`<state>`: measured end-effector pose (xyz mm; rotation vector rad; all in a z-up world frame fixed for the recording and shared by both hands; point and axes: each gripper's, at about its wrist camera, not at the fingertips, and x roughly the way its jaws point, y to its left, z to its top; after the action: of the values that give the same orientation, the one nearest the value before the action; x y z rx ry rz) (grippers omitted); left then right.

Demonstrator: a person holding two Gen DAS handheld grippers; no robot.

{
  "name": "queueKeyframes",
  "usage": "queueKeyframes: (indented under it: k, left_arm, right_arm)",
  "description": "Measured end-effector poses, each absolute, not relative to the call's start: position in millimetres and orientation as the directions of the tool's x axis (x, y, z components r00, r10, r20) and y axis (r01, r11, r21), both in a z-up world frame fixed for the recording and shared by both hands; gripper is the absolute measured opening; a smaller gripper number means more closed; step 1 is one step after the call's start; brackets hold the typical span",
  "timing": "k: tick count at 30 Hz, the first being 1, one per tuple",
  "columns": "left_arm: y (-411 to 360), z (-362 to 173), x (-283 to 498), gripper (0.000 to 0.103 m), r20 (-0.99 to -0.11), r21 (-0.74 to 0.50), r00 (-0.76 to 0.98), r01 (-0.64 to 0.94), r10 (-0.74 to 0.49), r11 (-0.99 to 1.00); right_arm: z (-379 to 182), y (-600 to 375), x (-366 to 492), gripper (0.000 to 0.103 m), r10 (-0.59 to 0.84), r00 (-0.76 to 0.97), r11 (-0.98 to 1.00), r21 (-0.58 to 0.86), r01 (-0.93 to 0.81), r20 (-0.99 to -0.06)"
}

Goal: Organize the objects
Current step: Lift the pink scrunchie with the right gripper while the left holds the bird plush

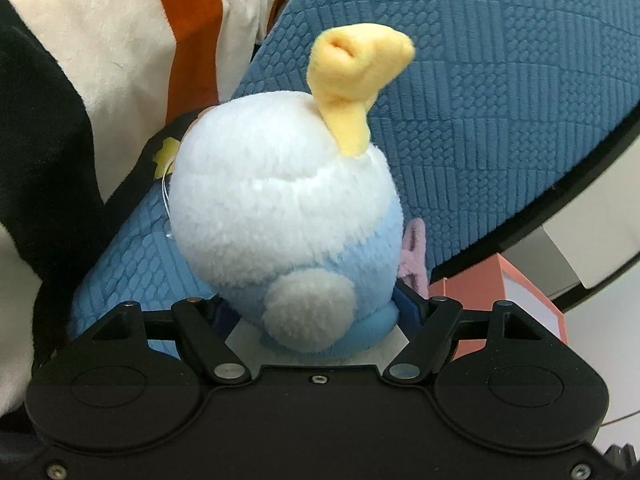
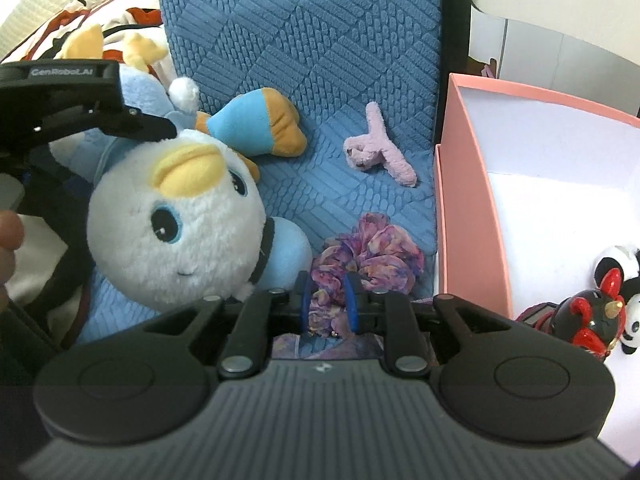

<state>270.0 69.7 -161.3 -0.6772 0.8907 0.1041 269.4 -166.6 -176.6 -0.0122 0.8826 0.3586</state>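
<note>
A white and light-blue plush duck (image 1: pixel 280 216) with yellow feet fills the left wrist view; my left gripper (image 1: pixel 316 320) is shut on its lower body, its fingers mostly hidden behind the plush. In the right wrist view the same duck (image 2: pixel 176 232) lies on a blue textured cushion (image 2: pixel 304 60), with the left gripper's black body (image 2: pixel 72 104) over it. My right gripper (image 2: pixel 330 304) is shut on a purple floral scrunchie (image 2: pixel 372 256). A small pink plush piece (image 2: pixel 380 148) lies on the cushion further back.
An open pink box (image 2: pixel 464 216) with a white inside stands to the right, holding a red-and-black figurine (image 2: pixel 588 316) and a small panda toy (image 2: pixel 628 280). A striped cream, orange and black plush (image 1: pixel 120 52) lies at the left. The pink box's corner (image 1: pixel 480 292) shows behind the duck.
</note>
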Motion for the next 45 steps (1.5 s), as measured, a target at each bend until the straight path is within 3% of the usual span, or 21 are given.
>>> queueKeyframes:
  k: [2,7,9,11,16,18,32,34,38,40,42,43,45]
  left_arm:
    - [69,-167,282,0.075,-0.753,-0.504,0.631,-0.37,-0.187,0.78]
    - [73,-180,307,0.075,-0.768,-0.509,0.609,-0.396,-0.196,0.764]
    - [73,-187,315,0.076,-0.773,-0.508,0.602,-0.403,-0.198,0.761]
    - [72,-189,318,0.078,-0.776,-0.504,0.6,-0.406,-0.193,0.763]
    - [62,-192,325,0.099,-0.794,-0.49,0.569,-0.392,-0.213,0.779]
    - [58,-195,328,0.102,-0.809,-0.471,0.549,-0.389,-0.211,0.792]
    - [40,-210,337,0.103,-0.871,-0.365,0.468,-0.406,-0.153,0.838]
    - [42,-210,336,0.099,-0.868,-0.37,0.472,-0.406,-0.155,0.836]
    - [45,-203,334,0.094,-0.855,-0.381,0.492,-0.385,-0.163,0.84]
    - [49,-200,333,0.093,-0.844,-0.411,0.503,-0.38,-0.187,0.829]
    - [53,-197,331,0.092,-0.836,-0.429,0.509,-0.372,-0.205,0.823]
    - [54,-195,330,0.092,-0.834,-0.43,0.51,-0.366,-0.209,0.825]
    - [54,-192,329,0.092,-0.831,-0.428,0.515,-0.349,-0.212,0.834]
  right_arm:
    - [-177,-164,272,0.023,0.299,0.583,0.942,0.137,-0.305,-0.755]
    - [-182,-160,282,0.04,0.286,0.587,0.949,0.138,-0.284,-0.758]
    - [-187,-158,287,0.056,0.275,0.586,0.952,0.131,-0.276,-0.763]
    - [-193,-156,292,0.064,0.259,0.584,0.956,0.117,-0.27,-0.769]
    - [-202,-147,294,0.072,0.24,0.599,0.951,0.062,-0.302,-0.764]
    - [-203,-143,294,0.076,0.232,0.601,0.945,0.03,-0.326,-0.765]
    - [-221,-129,287,0.078,0.177,0.531,0.911,-0.066,-0.406,-0.829]
    - [-227,-128,289,0.078,0.169,0.521,0.914,-0.066,-0.401,-0.837]
    - [-236,-134,294,0.073,0.19,0.511,0.933,-0.008,-0.36,-0.839]
    - [-237,-139,298,0.062,0.197,0.509,0.95,0.034,-0.311,-0.838]
    - [-236,-140,298,0.034,0.175,0.529,0.958,0.019,-0.287,-0.83]
    - [-235,-140,298,0.032,0.168,0.531,0.96,0.016,-0.279,-0.831]
    - [-233,-141,297,0.017,0.178,0.524,0.962,0.036,-0.27,-0.833]
